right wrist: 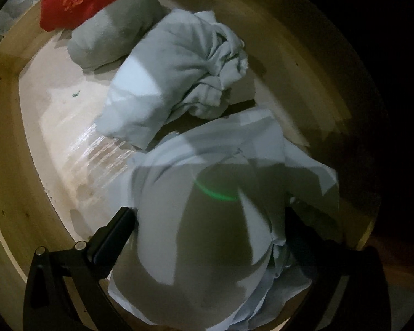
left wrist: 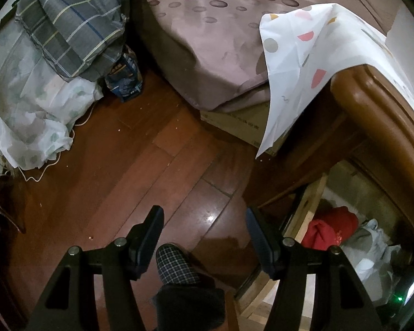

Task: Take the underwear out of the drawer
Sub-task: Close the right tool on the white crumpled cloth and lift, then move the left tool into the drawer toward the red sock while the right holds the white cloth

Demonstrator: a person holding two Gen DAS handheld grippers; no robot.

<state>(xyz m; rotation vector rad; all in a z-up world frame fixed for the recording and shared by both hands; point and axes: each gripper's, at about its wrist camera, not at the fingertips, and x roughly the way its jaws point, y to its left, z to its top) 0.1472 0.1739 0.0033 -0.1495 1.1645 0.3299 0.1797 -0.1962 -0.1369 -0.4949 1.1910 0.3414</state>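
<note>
Over the wooden floor (left wrist: 140, 165), in the left wrist view, the left gripper (left wrist: 204, 226) is hanging with its two black fingers (left wrist: 149, 237) spread apart and nothing between them. A foot in a checked slipper (left wrist: 176, 264) is showing on the floor just below the gap. Off to the right, the drawer (left wrist: 306, 212) is standing pulled out under a brown wooden table edge (left wrist: 378, 115). A red cloth (left wrist: 331, 229) and some pale clothes (left wrist: 372, 251) are lying inside it. A white cloth with pink and grey shapes (left wrist: 298, 63) is hanging over the table corner. A bed with a spotted pink sheet (left wrist: 207, 47) is sitting behind, and a checked grey pillow (left wrist: 74, 19) is lying on a pile at the left.

Down inside the drawer (right wrist: 5, 138), in the right wrist view, the right gripper (right wrist: 207, 220) is pointing at the clothes with its fingers (right wrist: 116, 231) opened as wide as they go. A pale blue piece of underwear (right wrist: 207, 220) is lying between them, bunched up near the front of the drawer. The left finger is sitting just beside the cloth; the right finger is mostly hidden in the dark behind it, so I cannot tell if it is touching. Farther back, another pale blue bundle (right wrist: 176, 77) is lying crumpled, then a grey roll (right wrist: 116, 38), then the red cloth (right wrist: 80, 0) in the far corner.
</note>
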